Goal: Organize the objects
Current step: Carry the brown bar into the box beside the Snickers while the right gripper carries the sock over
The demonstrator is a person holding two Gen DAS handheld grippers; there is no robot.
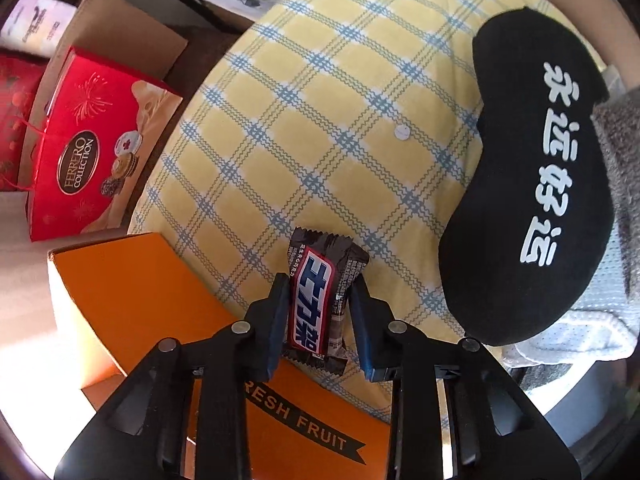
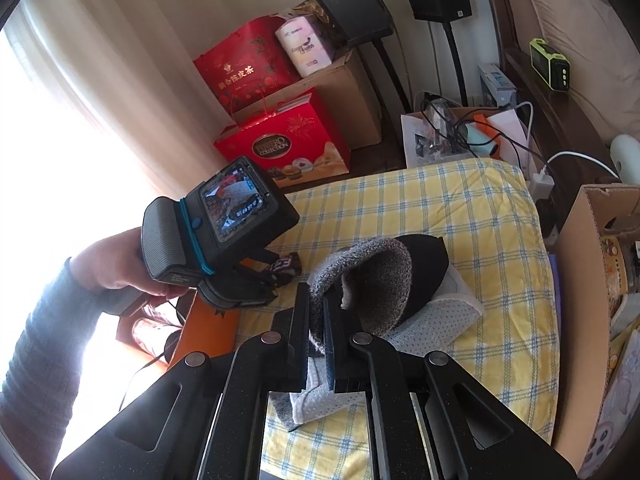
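Observation:
A brown candy bar (image 1: 316,300) with a red, white and blue label lies at the near edge of the yellow plaid cushion (image 1: 320,120), partly over an orange "FRESH FRUIT" box (image 1: 132,292). My left gripper (image 1: 320,282) points steeply down, and both pads touch the wrapper's sides. The right wrist view shows the candy bar (image 2: 285,265) beneath that gripper, with a hand (image 2: 116,264) holding it. A black slipper (image 1: 532,184) with white characters lies on the cushion to the right. My right gripper (image 2: 316,294) is shut on the grey fuzzy rim of the slipper (image 2: 416,264).
A red Ferrero gift bag (image 1: 92,152) and cardboard boxes stand on the floor past the cushion's left edge. An open cardboard box (image 2: 588,280) stands to the right of the cushion (image 2: 440,208). Cables and a charger (image 2: 540,180) lie at its far corner.

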